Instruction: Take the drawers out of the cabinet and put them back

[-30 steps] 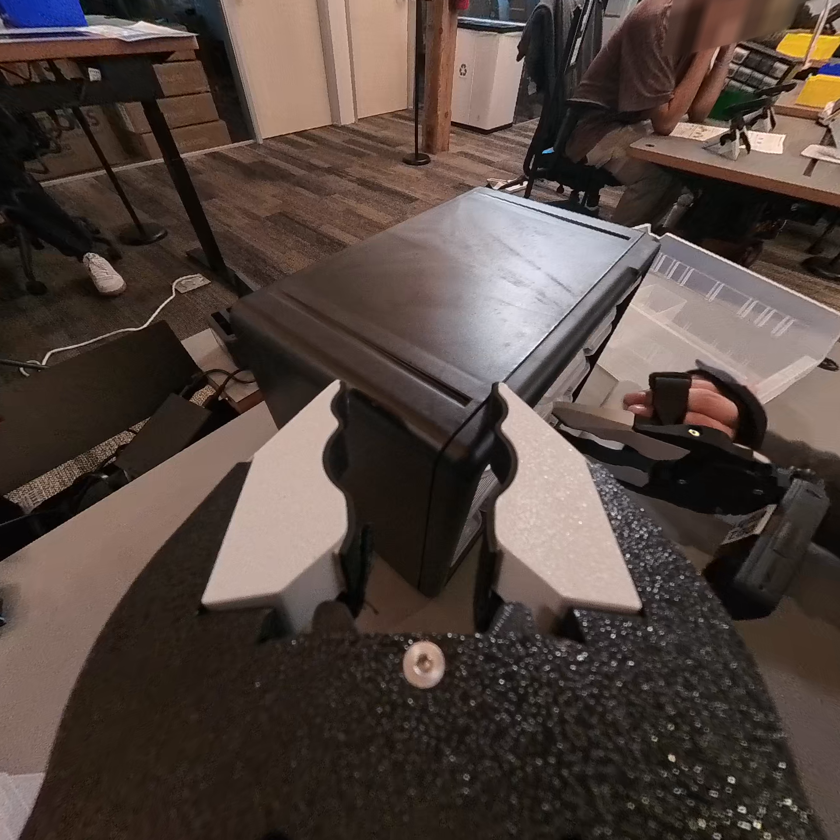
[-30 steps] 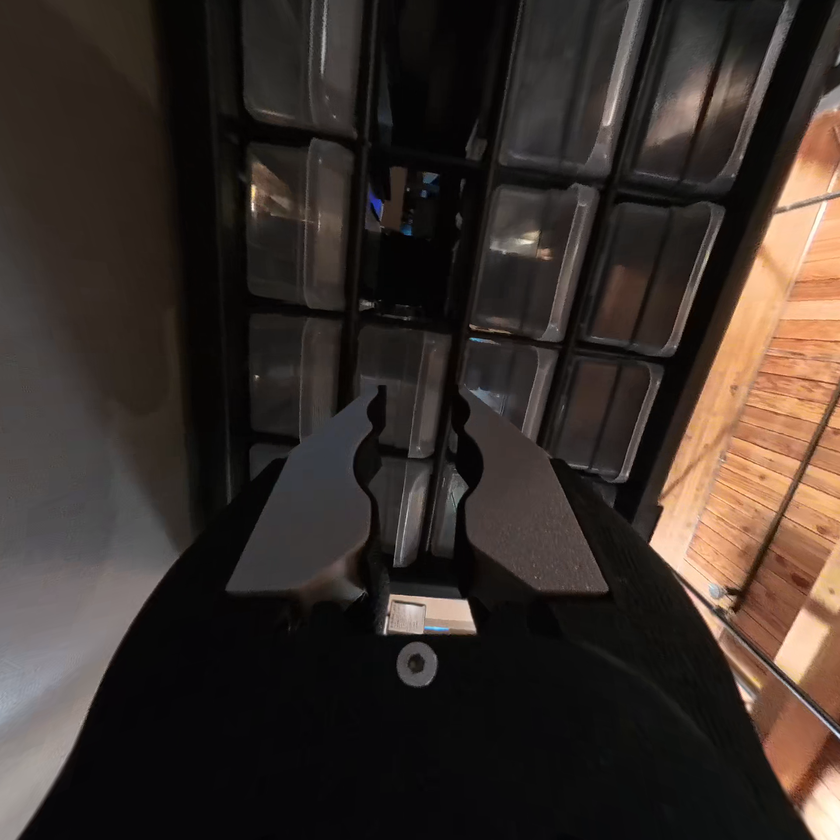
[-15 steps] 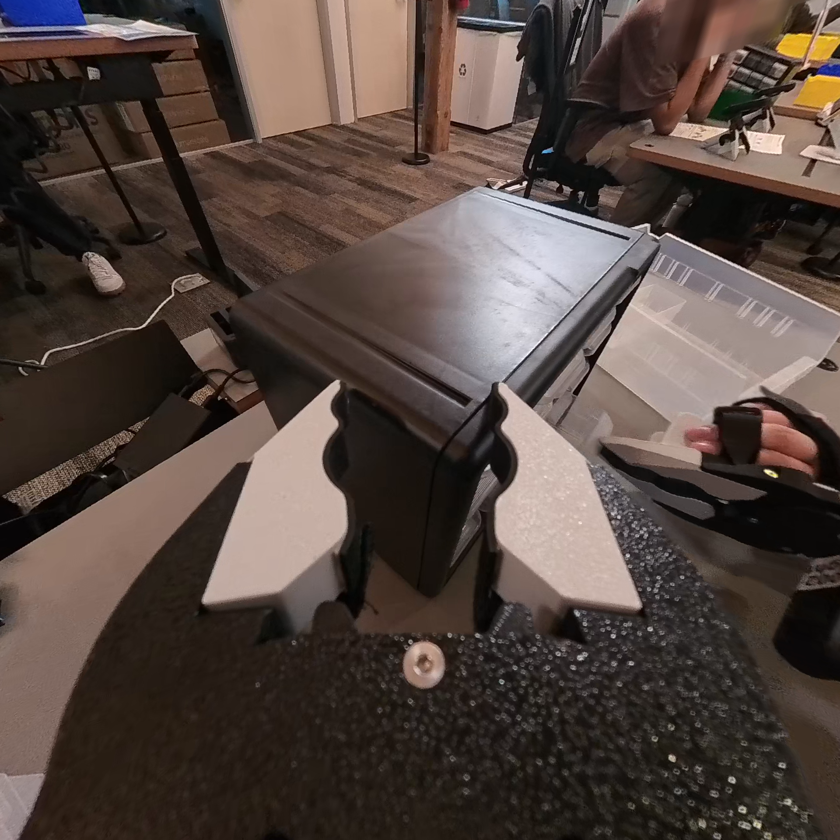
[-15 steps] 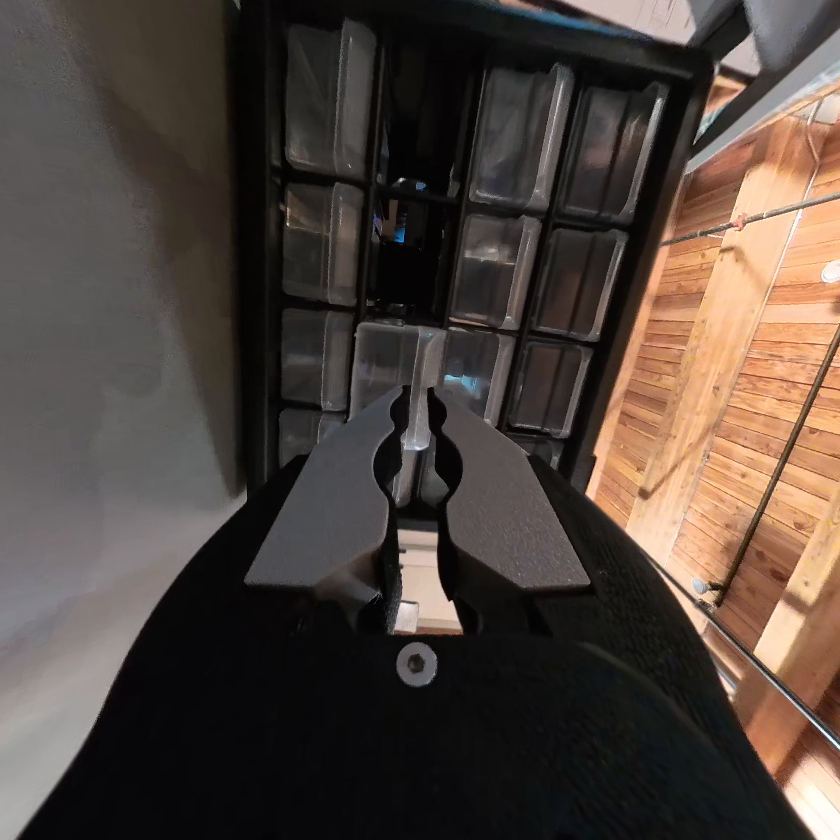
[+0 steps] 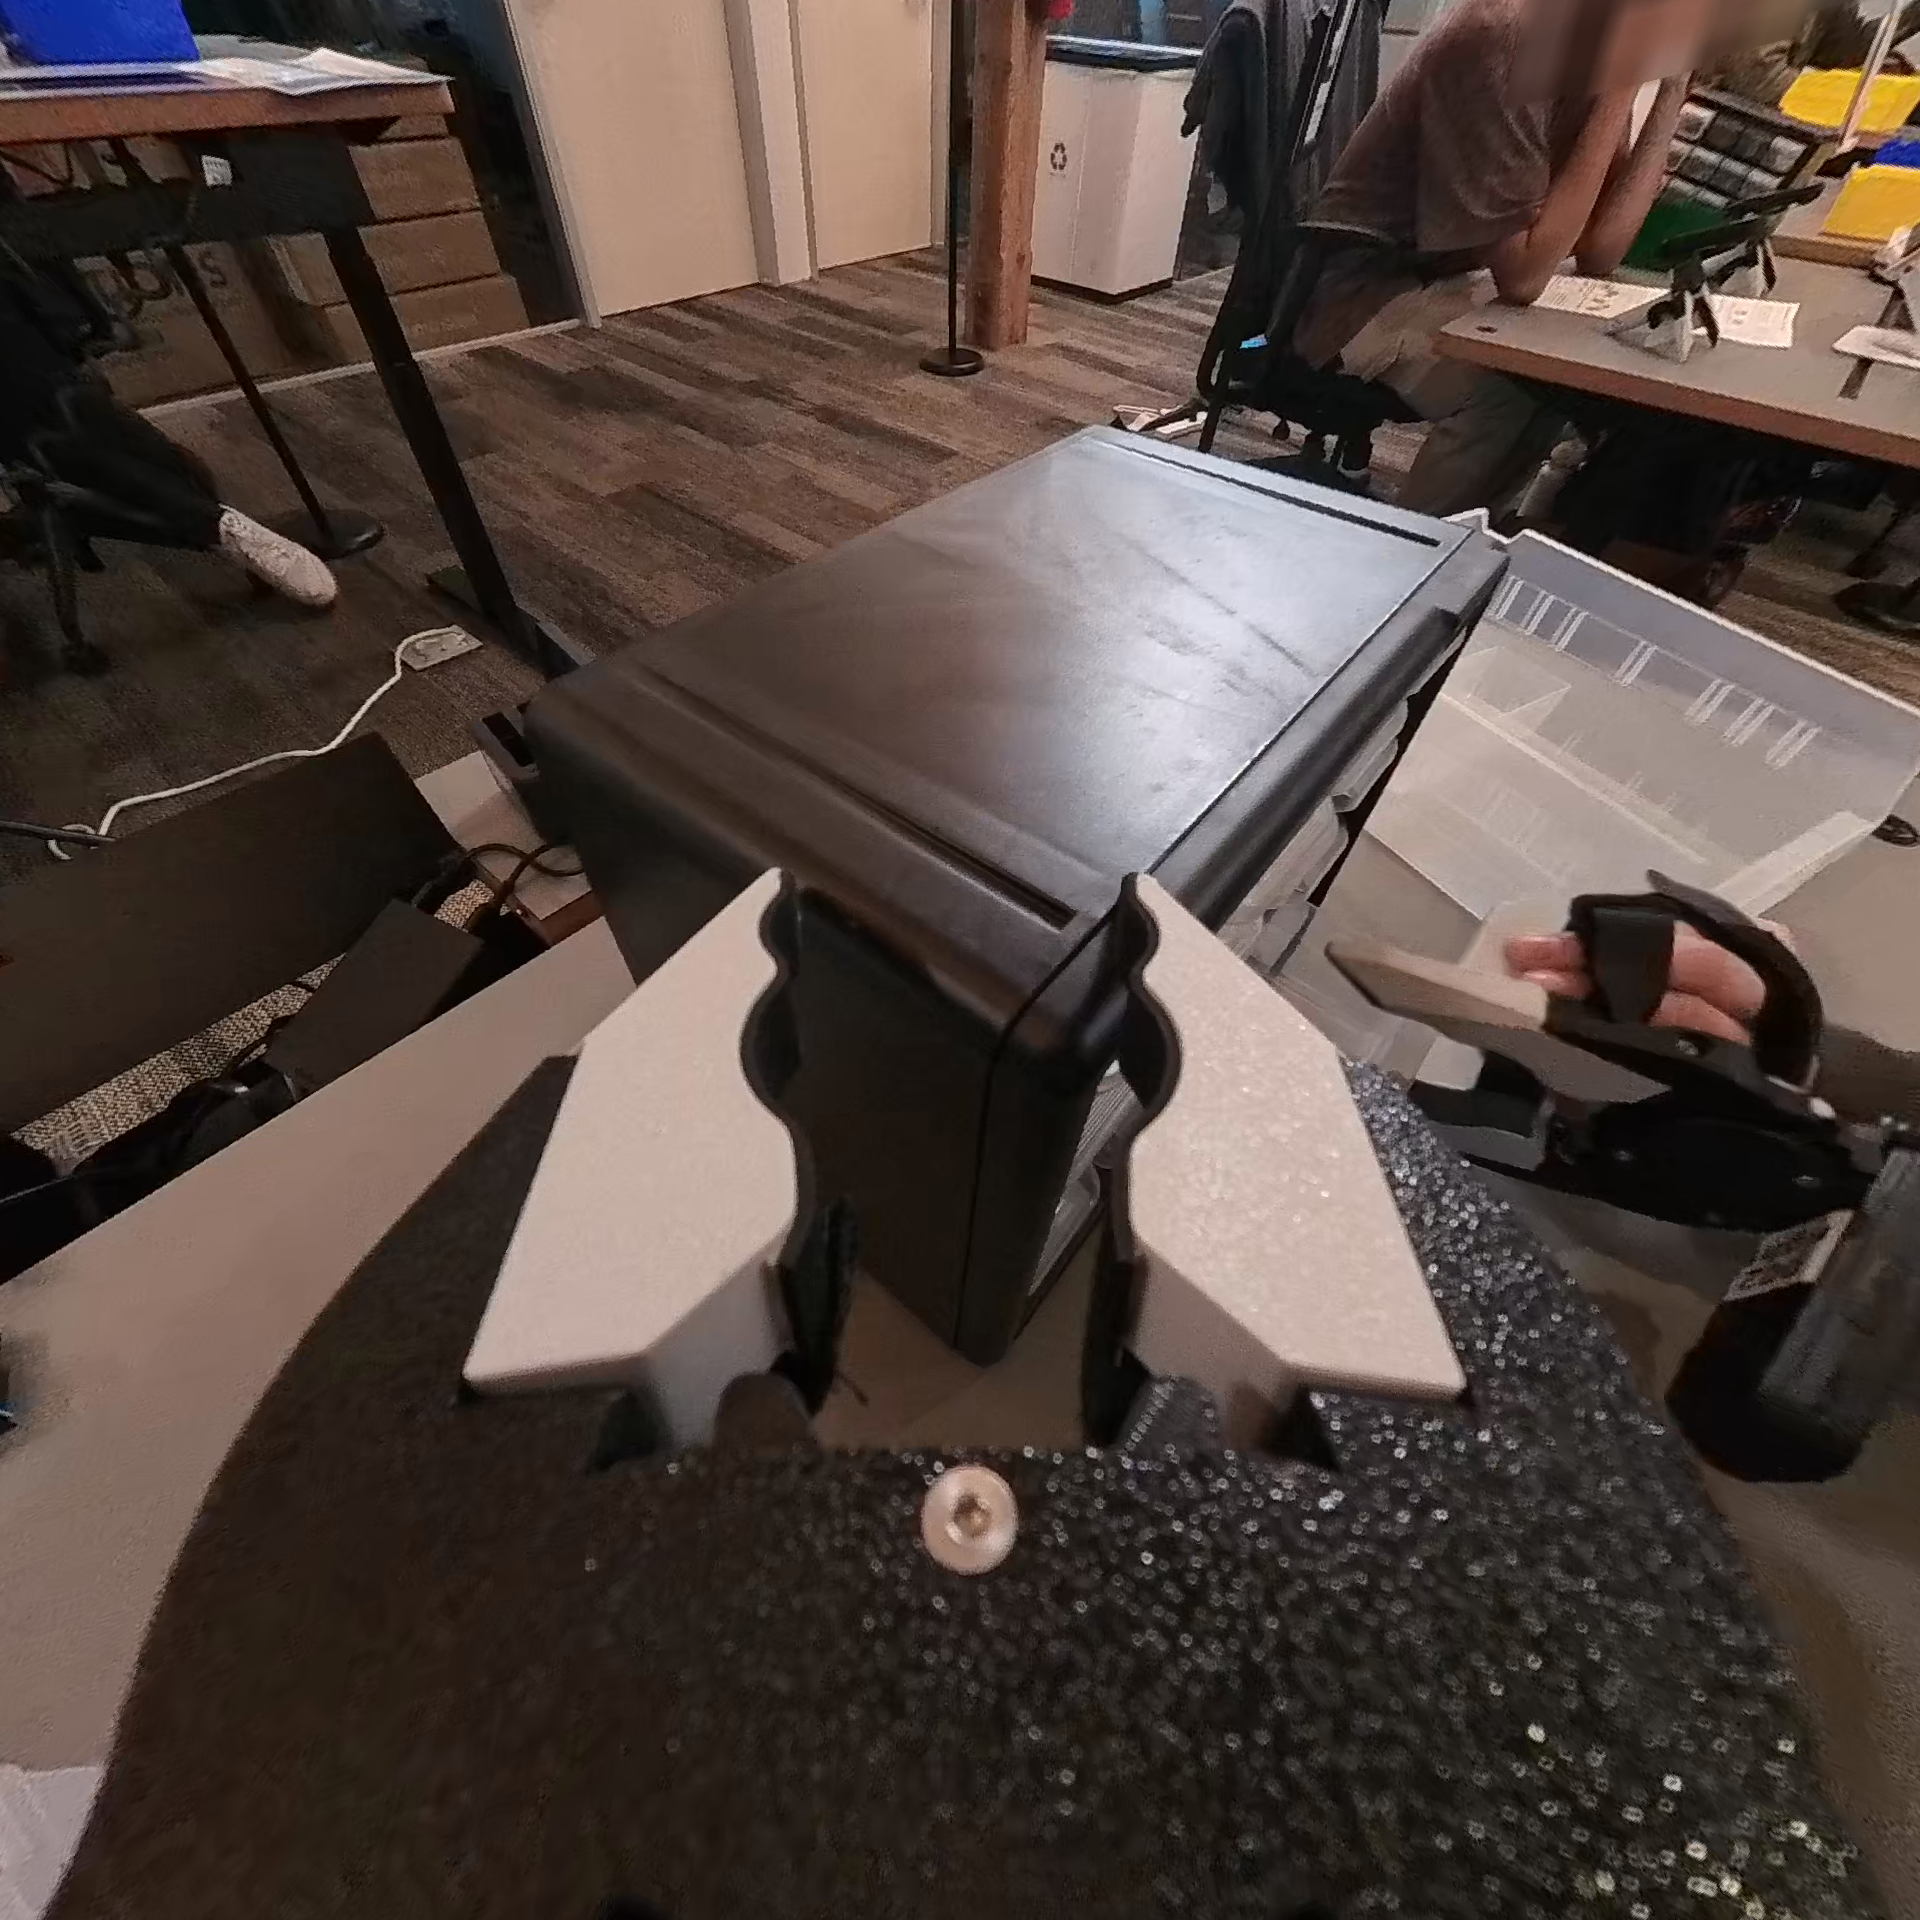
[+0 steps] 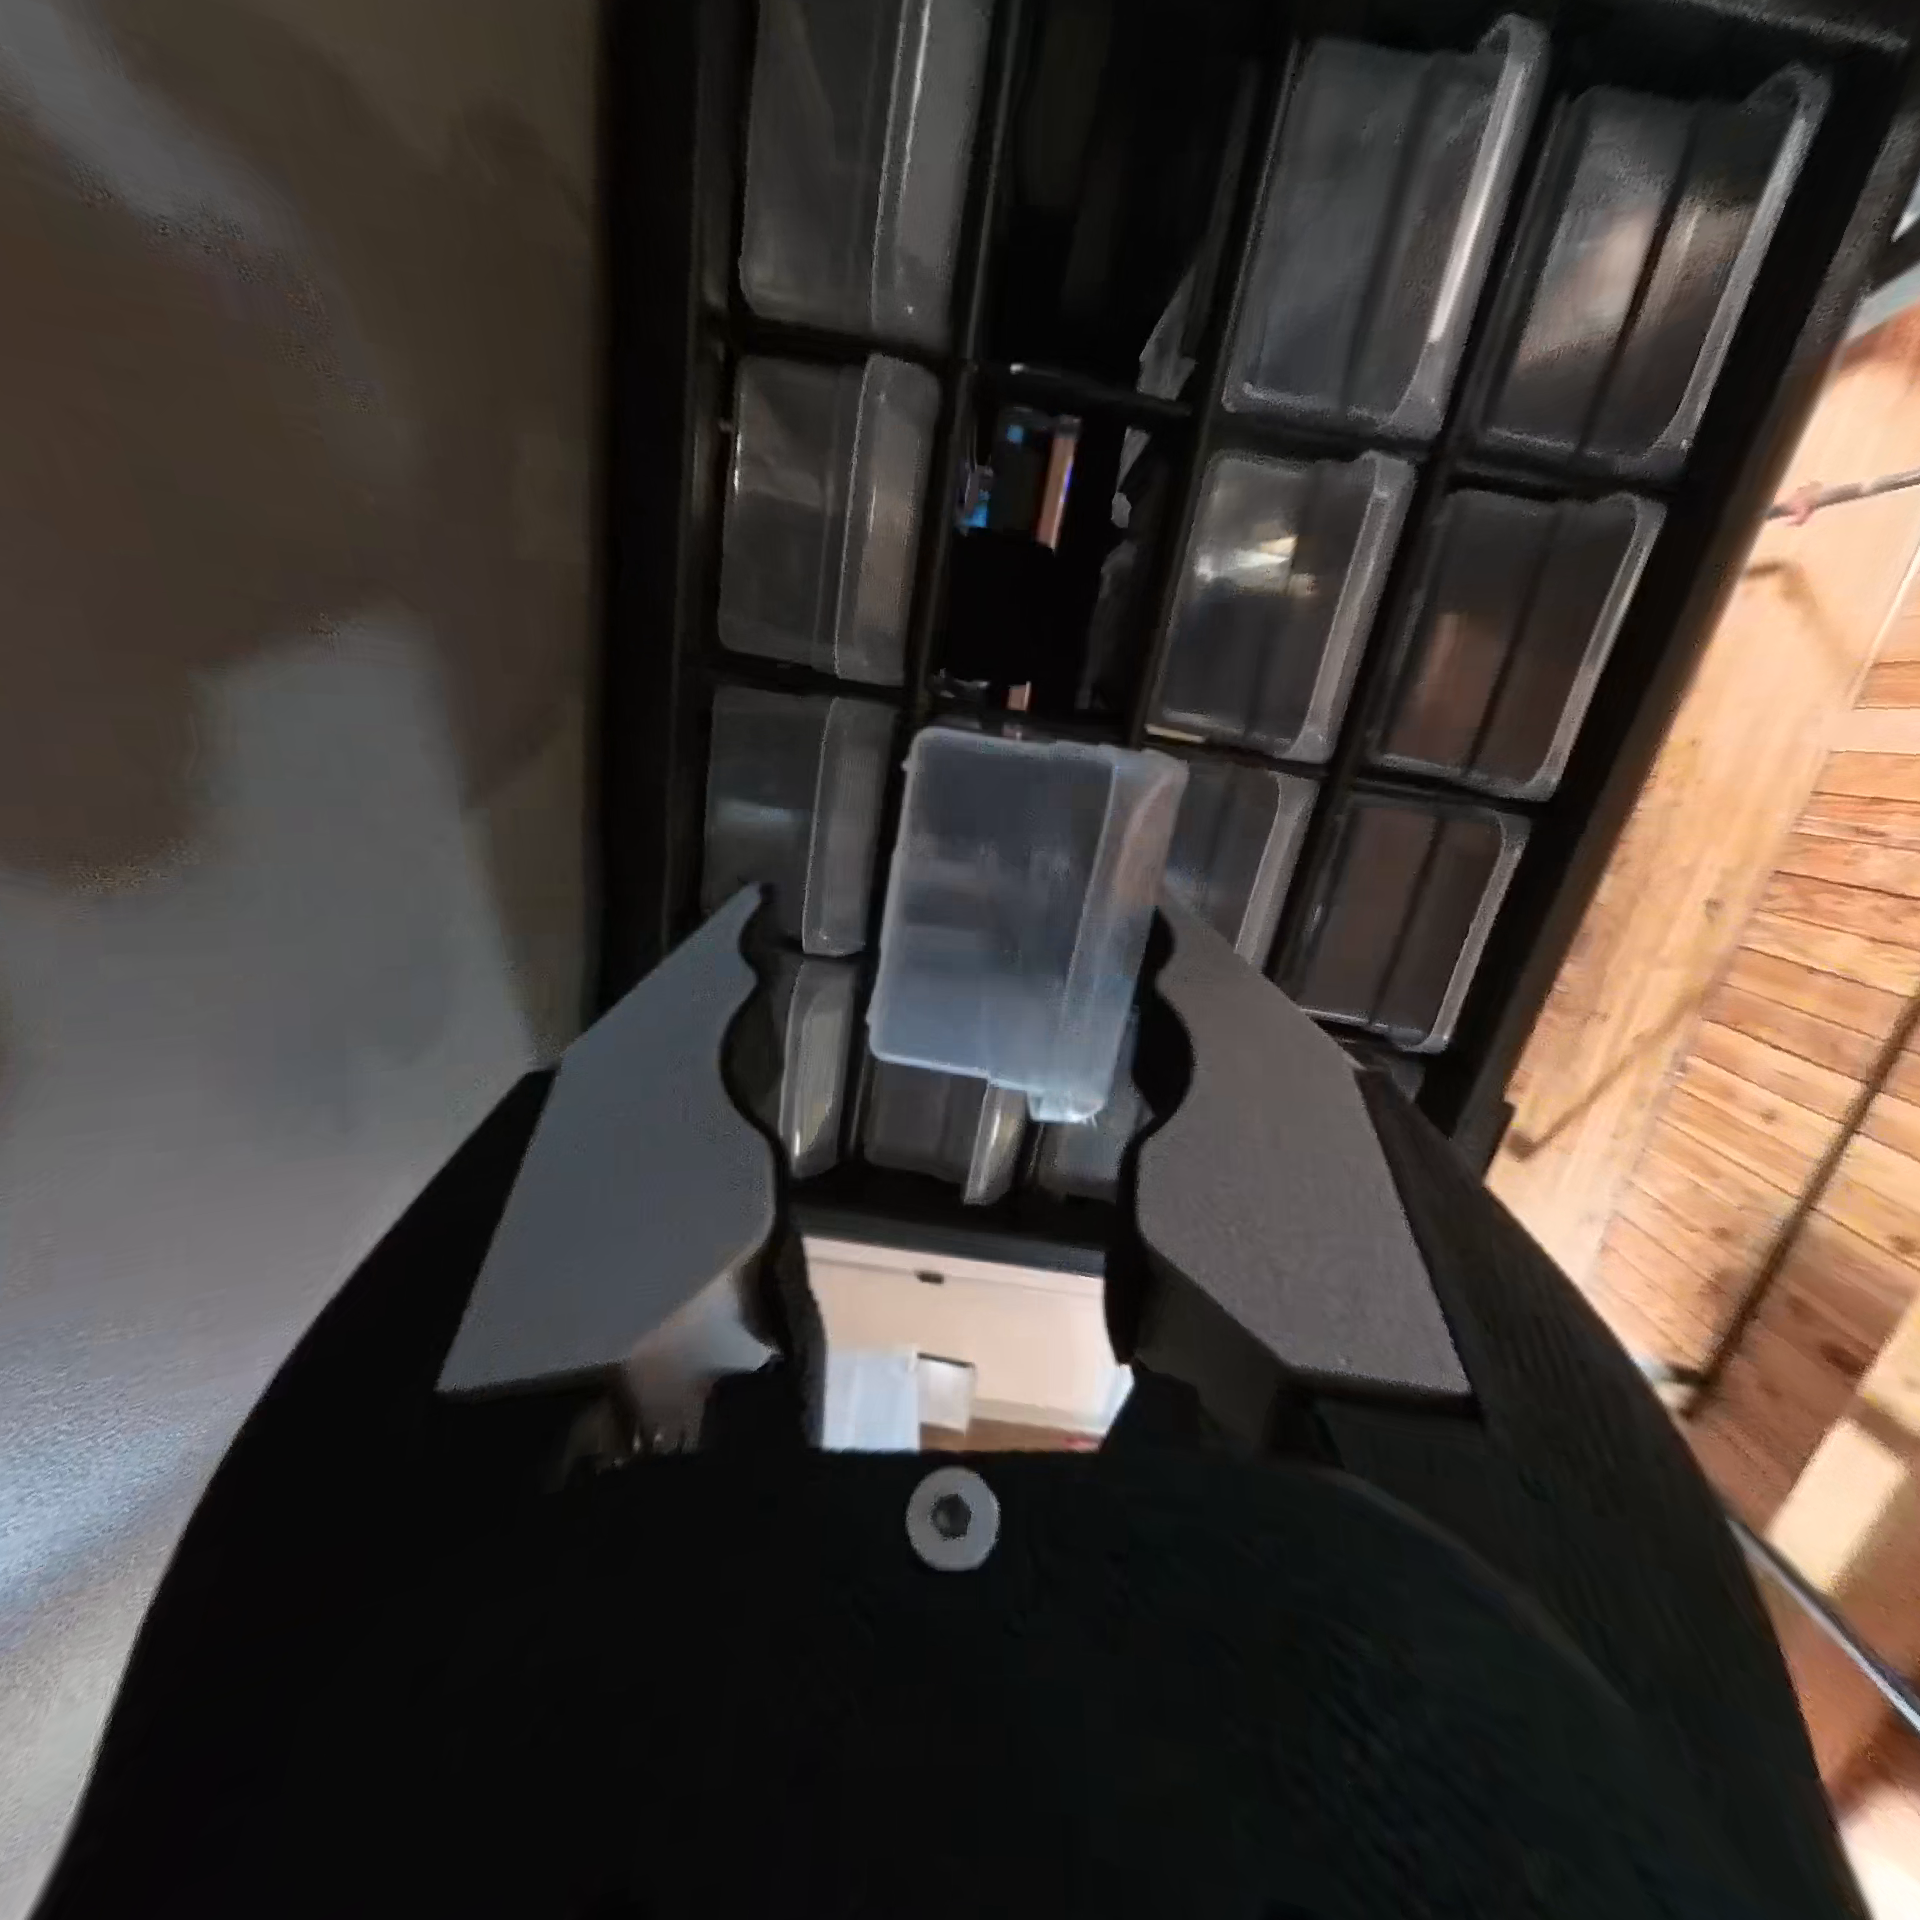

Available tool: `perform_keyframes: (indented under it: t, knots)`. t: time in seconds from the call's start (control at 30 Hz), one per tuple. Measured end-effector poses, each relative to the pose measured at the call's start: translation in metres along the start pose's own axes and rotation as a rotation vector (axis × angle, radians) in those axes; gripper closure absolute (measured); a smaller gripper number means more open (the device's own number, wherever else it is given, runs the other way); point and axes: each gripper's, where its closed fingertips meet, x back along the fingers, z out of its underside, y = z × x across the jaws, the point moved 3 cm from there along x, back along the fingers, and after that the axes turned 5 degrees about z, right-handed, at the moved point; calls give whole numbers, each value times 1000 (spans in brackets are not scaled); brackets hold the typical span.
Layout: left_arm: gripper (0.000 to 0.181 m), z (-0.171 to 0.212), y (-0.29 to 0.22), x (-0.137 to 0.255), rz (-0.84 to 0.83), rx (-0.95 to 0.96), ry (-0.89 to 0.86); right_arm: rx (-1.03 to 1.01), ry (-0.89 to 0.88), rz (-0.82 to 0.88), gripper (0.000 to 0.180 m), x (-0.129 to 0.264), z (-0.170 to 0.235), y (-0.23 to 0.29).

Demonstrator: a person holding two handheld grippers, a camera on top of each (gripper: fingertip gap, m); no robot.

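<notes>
A black cabinet (image 5: pixel 1039 665) stands on the grey table (image 5: pixel 260 1247). My left gripper (image 5: pixel 954 935) is shut on its near top corner, one light grey finger on each side. In the right wrist view the cabinet front (image 6: pixel 1320 582) shows rows of clear drawers and a dark empty slot (image 6: pixel 1039 592). One clear drawer (image 6: pixel 997 914) sticks partway out of its slot. My right gripper (image 6: pixel 961 914) is open, with its dark fingers on either side of that drawer. It also shows in the left wrist view (image 5: pixel 1662 1101), held by a hand in front of the cabinet.
A large clear plastic bin (image 5: pixel 1621 727) lies on the table to the right of the cabinet. A person sits at another desk (image 5: pixel 1704 374) behind it. A dark desk (image 5: pixel 208 135), cables and dark boards are beyond the table's left edge.
My right gripper closed on a drawer's handle, drew the drawer partway out while backing off, and has now opened its jaws. My left gripper has not moved.
</notes>
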Motion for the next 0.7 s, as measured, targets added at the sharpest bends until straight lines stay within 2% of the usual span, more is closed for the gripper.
perform_keyframes:
  t: [0.1,0.23,0.5,0.7]
  knots:
    - [121,0,0,0,2,2,0,20,31,23,134,4,-1,-4]
    - [121,0,0,0,5,5,-1,-49,18,-49,137,24,-4,-7]
    - [121,0,0,0,6,10,-2,-46,-63,-174,137,70,-15,-16]
    - [120,0,1,-1,10,15,-3,-433,-92,-478,138,88,-13,-45]
